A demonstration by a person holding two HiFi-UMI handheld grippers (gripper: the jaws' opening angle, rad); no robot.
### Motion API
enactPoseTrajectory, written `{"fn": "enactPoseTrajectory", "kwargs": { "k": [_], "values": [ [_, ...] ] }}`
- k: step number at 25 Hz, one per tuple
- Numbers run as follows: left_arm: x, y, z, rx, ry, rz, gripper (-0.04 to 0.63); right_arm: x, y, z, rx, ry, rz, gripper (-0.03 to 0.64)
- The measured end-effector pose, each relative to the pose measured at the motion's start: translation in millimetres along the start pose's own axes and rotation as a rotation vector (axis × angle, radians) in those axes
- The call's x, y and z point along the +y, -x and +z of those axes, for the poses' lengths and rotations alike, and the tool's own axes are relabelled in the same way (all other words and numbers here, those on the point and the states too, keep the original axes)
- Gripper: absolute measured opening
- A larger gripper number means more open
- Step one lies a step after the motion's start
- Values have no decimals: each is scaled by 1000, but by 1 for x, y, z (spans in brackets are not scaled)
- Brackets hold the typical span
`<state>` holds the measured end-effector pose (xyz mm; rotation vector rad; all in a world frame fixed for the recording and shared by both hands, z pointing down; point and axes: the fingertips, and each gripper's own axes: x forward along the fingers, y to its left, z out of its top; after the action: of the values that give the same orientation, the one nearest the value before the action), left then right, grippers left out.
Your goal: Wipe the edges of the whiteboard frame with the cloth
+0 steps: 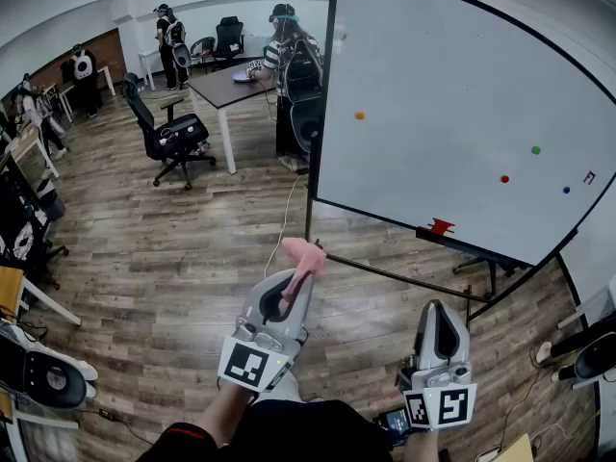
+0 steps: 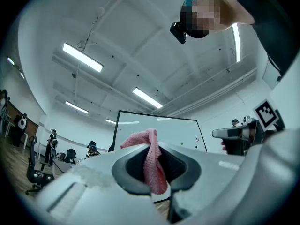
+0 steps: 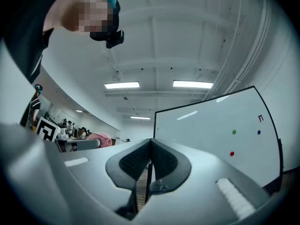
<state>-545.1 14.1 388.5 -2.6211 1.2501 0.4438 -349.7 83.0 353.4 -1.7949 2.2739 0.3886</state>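
Observation:
A large whiteboard [image 1: 452, 114] with a thin black frame [image 1: 321, 94] stands on a stand ahead of me; small coloured magnets dot it. My left gripper [image 1: 294, 282] is shut on a pink cloth [image 1: 306, 258], which sticks out past the tips, a short way below and in front of the board's lower left corner. In the left gripper view the pink cloth [image 2: 152, 163] hangs between the closed jaws, the whiteboard [image 2: 159, 130] behind it. My right gripper [image 1: 441, 323] is shut with nothing in it, low at the right; its view shows the whiteboard [image 3: 220, 130] close ahead.
A dark table [image 1: 231, 85] and black office chair [image 1: 168, 133] stand at the left on the wood floor. Several people [image 1: 168, 32] stand at the back. The whiteboard stand's legs [image 1: 481, 292] run along the floor to the right.

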Motion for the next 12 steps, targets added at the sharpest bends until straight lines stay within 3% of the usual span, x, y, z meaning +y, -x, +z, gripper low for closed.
{"fn": "enactPoseTrajectory", "kwargs": {
  "k": [12],
  "values": [
    [-15,2,2,34,-30,20,25,5,1,-7,23,-6,49,0]
  ]
}}
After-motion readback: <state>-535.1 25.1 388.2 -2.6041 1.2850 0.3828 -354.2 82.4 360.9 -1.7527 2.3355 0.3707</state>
